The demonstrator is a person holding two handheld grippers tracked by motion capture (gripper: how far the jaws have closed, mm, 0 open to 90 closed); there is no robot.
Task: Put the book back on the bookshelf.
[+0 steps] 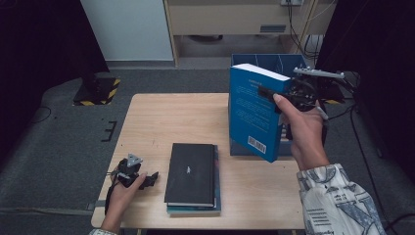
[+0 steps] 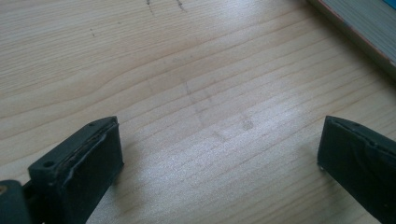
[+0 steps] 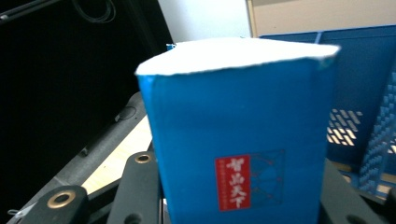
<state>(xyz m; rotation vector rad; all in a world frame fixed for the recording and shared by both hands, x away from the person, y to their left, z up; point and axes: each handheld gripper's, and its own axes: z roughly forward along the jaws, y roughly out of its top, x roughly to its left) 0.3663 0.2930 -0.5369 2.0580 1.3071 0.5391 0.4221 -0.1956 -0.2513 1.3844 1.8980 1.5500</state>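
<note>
1. High view: the right gripper [image 1: 281, 100] holds a blue book [image 1: 254, 115] upright above the right part of the table [image 1: 161, 117], its jaws clamped across the book's thickness near the spine; the book tilts slightly, its barcode corner lowest, hanging just over the tabletop.
2. Directly behind the book stands a blue file rack [image 1: 288, 62] at the table's far right edge (its dividers rise behind the book's white page block), so there is little room on that side.
3. To the book's left the far and middle table surface lies bare, wide room up to the left edge.
4. Near the front edge lies a black book [image 1: 191, 172] flat on top of a teal book [image 1: 217, 196], well apart from the held book.
5. The left gripper [image 1: 147, 180] rests on the table at the front left corner, just beside the black book; in the left gripper view its jaws stand wide apart over bare wood with nothing between them.
6. Right gripper view: the blue book [image 3: 238, 140] sits between the two jaws, a red label on its spine, with the rack's [image 3: 359, 84] blue lattice wall close on the right.
</note>
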